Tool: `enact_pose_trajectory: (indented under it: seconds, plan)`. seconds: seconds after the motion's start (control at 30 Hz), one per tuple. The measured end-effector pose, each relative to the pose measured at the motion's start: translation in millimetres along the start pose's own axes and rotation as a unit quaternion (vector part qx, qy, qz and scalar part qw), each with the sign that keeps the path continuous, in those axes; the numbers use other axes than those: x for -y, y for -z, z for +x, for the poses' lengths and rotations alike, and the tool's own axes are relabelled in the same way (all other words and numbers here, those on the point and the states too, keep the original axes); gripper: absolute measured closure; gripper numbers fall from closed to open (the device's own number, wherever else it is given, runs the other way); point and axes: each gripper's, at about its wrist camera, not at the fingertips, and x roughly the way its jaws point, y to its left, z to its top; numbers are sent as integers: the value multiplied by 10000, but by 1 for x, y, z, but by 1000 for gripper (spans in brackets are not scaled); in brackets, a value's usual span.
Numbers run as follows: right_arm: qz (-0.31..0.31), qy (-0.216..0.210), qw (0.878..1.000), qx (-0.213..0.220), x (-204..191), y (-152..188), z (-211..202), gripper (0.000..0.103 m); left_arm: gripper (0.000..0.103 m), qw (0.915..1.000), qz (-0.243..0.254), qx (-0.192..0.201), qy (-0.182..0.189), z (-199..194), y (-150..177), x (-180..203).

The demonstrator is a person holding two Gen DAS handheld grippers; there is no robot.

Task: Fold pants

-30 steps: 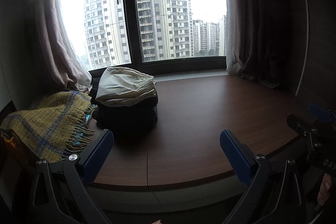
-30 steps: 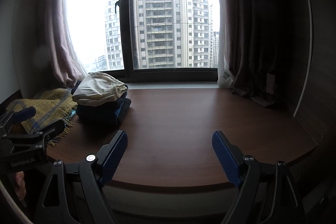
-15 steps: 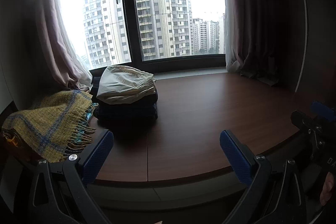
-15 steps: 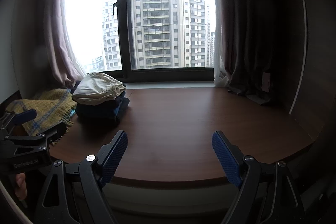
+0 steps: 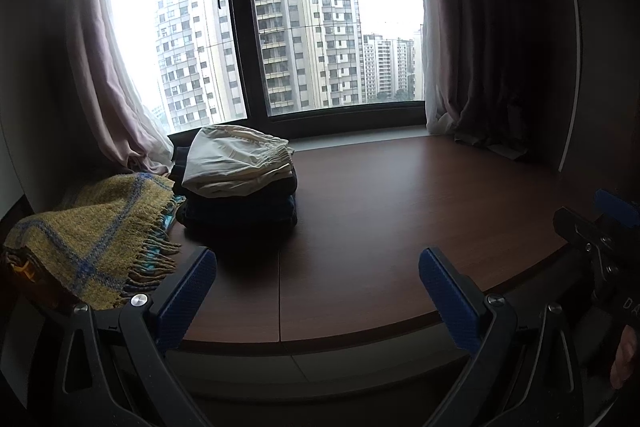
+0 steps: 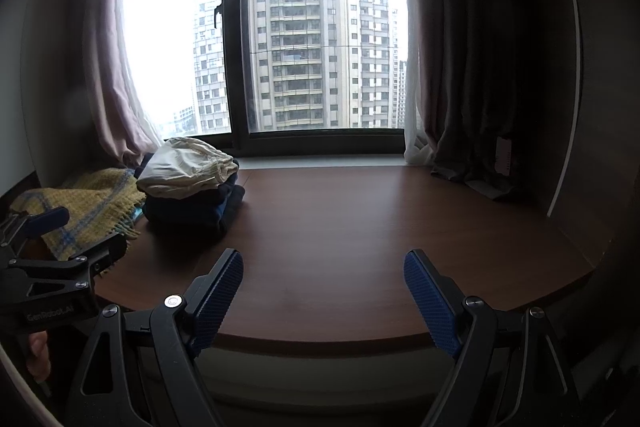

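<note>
- Two views, both showing the same state: folding looks done, or no pair is currently in hand.
- Left wrist view: left gripper [image 5: 316,291] has its blue pads spread wide with nothing between them, hanging over the near edge of the wooden platform [image 5: 400,219].
- A stack of folded pants [image 5: 240,183] sits toward the platform's far left corner, a cream pair on top of dark ones, just beside a yellow plaid blanket [image 5: 92,231] at the left edge.
- Right gripper pokes in at the right side of this view, also empty as far as I can see.
- Right wrist view: right gripper [image 6: 324,295] is spread wide, empty, at the near edge.
- Same stack [image 6: 188,187] at far left, rest of the platform [image 6: 380,227] is bare wood.
- No unfolded pants visible in either view, so what remains can't be told; my guess is fetching the next pair or finishing.
</note>
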Motion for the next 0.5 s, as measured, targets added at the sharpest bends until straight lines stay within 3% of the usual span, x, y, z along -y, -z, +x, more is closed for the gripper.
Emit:
enact_pose_trajectory:
  seconds: [0.5]
  plan:
    - [33, 17, 10000, 6, 4, 3, -6, 19, 0, 10000, 42, 27, -4, -4, 0, 0]
